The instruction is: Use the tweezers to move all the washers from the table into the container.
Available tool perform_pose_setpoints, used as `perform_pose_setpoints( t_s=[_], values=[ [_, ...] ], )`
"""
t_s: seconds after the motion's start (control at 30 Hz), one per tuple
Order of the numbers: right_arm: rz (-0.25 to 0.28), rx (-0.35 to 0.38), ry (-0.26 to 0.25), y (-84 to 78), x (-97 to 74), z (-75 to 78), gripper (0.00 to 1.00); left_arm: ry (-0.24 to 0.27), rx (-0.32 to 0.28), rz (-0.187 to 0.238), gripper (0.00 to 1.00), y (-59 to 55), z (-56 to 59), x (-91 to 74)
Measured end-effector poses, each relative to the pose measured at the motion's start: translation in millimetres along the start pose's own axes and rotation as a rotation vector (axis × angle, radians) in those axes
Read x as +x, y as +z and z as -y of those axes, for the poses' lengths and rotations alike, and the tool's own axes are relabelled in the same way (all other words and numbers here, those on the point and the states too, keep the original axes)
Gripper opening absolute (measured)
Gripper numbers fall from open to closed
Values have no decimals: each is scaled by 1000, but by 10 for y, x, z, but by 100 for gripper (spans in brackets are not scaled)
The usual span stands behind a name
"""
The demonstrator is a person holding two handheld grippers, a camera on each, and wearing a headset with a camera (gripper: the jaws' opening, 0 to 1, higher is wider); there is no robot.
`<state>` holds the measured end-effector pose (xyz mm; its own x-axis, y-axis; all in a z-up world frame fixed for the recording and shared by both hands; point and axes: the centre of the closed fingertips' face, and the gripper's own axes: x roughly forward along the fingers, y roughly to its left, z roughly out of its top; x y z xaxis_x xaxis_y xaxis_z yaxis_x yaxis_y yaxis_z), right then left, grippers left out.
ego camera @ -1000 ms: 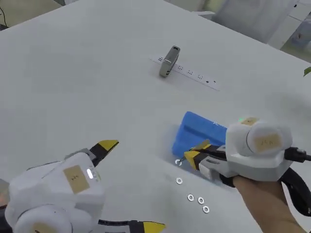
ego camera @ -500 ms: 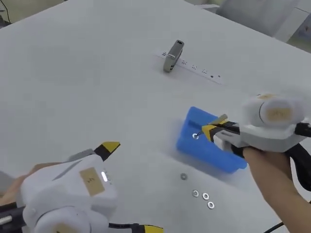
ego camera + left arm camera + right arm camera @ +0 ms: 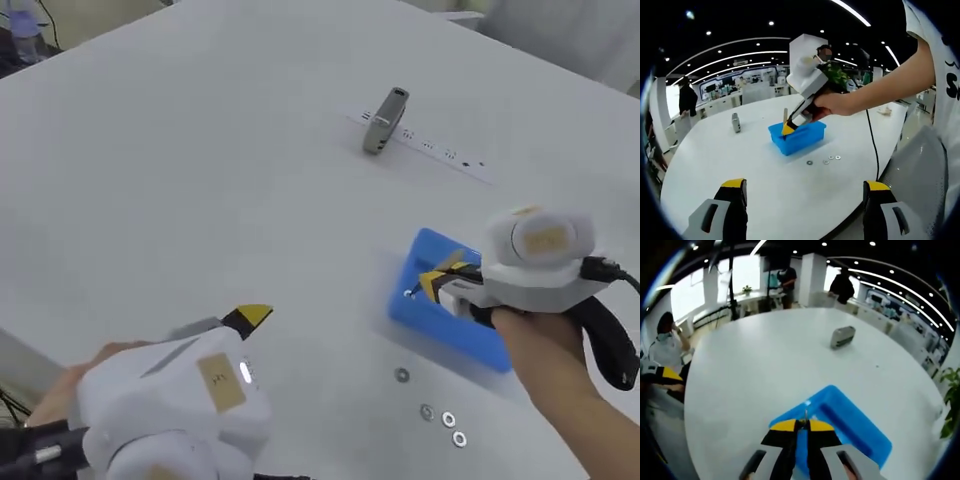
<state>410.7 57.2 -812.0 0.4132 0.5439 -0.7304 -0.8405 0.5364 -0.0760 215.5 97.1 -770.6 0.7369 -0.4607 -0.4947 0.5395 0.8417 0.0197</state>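
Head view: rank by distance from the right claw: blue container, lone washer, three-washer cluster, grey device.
1. Blue container, beneath the right claw.
2. Lone washer, toward the person.
3. Three-washer cluster, lower right.
4. Grey device, far side.

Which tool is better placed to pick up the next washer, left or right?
Right. The right tool holds the tweezers at the blue container, close to the washers; the left tool is open, empty and farther away.

Nothing reads clearly; black lettering on the person's shirt (image 3: 932, 50) is cut off.
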Motion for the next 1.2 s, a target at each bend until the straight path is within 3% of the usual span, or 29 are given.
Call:
perform_pose_setpoints(
  t_s=[0.1,0.33,0.47,0.9,1.2],
  values=[
    [-30,-14,5,-65,41,-26,3,-1,4,-1,99,-2,9,2],
    [-8,39,15,-49,18,-12,4,5,21,-15,99,-27,8,8],
    [-12,30,9,-52,4,6,4,8,18,22,99,40,-8,-12],
    [64,45,-12,94,-451,-46,4,14,30,15,99,27,-9,-9],
    [100,37,11,117,-759,-249,4,3,32,33,99,56,12,-23]
  ],
)
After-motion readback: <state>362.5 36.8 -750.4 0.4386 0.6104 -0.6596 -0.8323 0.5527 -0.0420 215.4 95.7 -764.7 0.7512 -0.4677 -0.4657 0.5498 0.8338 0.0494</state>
